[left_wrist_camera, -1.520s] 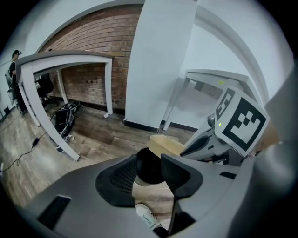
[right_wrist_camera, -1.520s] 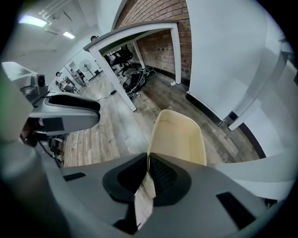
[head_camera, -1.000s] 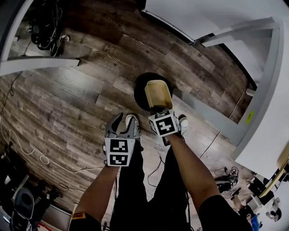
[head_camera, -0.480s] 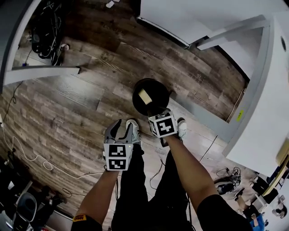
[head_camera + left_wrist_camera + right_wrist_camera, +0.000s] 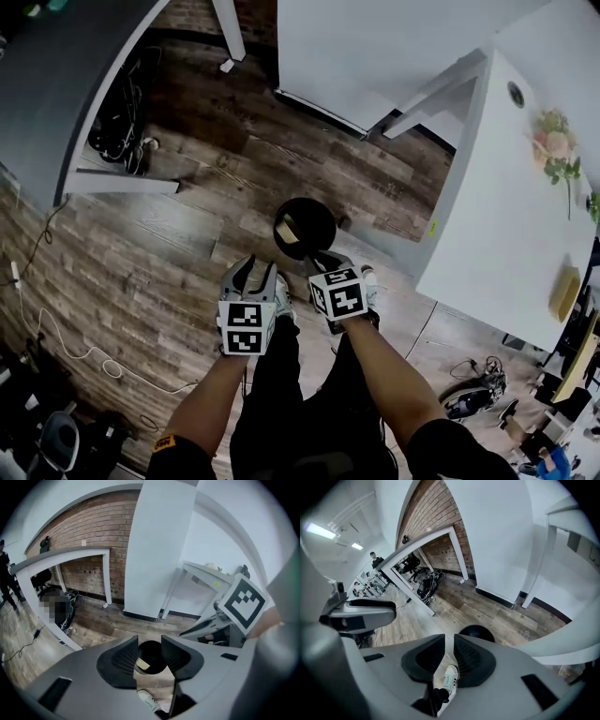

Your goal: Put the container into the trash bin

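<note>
The black round trash bin (image 5: 309,217) stands on the wood floor just beyond both grippers. The tan container (image 5: 288,228) lies inside it, at its left side. In the left gripper view the bin (image 5: 154,651) and the container (image 5: 142,664) show through the gap between the jaws. My left gripper (image 5: 251,272) is open and empty, above the floor left of the bin. My right gripper (image 5: 322,260) hangs over the bin's near rim; its jaws are closing with nothing between them. The right gripper view shows the bin (image 5: 477,632) past its narrow jaw gap (image 5: 449,656).
A white table (image 5: 511,225) with a flower bunch (image 5: 555,145) fills the right side. A grey desk (image 5: 66,84) stands at upper left with cables (image 5: 122,141) under it. A white panel (image 5: 366,56) rises behind the bin. A cord (image 5: 56,337) trails across the floor at left.
The container left my right gripper and dropped into the bin. Both grippers have since risen away from the floor, so the bin looks smaller.
</note>
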`<state>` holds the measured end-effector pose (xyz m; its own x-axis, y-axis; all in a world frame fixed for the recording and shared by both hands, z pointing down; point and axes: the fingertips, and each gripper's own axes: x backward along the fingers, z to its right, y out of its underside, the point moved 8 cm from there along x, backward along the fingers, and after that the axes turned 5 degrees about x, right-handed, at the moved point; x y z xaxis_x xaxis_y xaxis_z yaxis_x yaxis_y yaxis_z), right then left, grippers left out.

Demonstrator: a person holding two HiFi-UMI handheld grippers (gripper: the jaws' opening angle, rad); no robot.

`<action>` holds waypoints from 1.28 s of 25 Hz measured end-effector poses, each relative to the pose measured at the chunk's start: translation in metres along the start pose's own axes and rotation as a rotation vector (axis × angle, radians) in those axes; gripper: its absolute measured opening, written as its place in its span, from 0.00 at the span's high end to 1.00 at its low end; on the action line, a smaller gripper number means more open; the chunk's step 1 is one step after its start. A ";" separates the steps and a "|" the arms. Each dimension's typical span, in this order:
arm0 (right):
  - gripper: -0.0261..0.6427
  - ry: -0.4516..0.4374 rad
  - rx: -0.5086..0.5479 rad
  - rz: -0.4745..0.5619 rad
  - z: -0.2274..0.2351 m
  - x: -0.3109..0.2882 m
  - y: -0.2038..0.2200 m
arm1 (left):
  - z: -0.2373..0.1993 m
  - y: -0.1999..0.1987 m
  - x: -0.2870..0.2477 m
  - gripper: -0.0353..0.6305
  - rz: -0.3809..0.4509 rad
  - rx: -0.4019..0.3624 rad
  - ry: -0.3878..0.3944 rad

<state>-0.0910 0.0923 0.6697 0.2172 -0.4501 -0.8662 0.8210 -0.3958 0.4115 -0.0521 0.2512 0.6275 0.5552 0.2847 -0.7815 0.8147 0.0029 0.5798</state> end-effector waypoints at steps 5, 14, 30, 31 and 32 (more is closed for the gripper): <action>0.86 0.022 0.001 0.117 -0.023 0.082 -0.025 | 0.027 -0.037 0.050 0.76 0.060 -0.021 0.018; 0.87 0.097 0.104 0.348 -0.051 0.219 -0.061 | 0.088 -0.101 0.137 0.92 0.191 -0.107 0.056; 0.88 0.150 0.197 0.570 -0.091 0.355 -0.056 | 0.154 -0.140 0.241 0.94 0.403 -0.176 0.116; 0.88 0.150 0.198 0.573 -0.091 0.357 -0.056 | 0.154 -0.141 0.242 0.94 0.406 -0.174 0.113; 0.88 0.150 0.199 0.577 -0.091 0.358 -0.057 | 0.154 -0.142 0.244 0.94 0.408 -0.172 0.110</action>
<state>-0.0118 0.0262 0.3106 0.6798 -0.5238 -0.5134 0.4388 -0.2704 0.8569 -0.0064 0.1723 0.3196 0.7964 0.3956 -0.4574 0.4881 0.0260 0.8724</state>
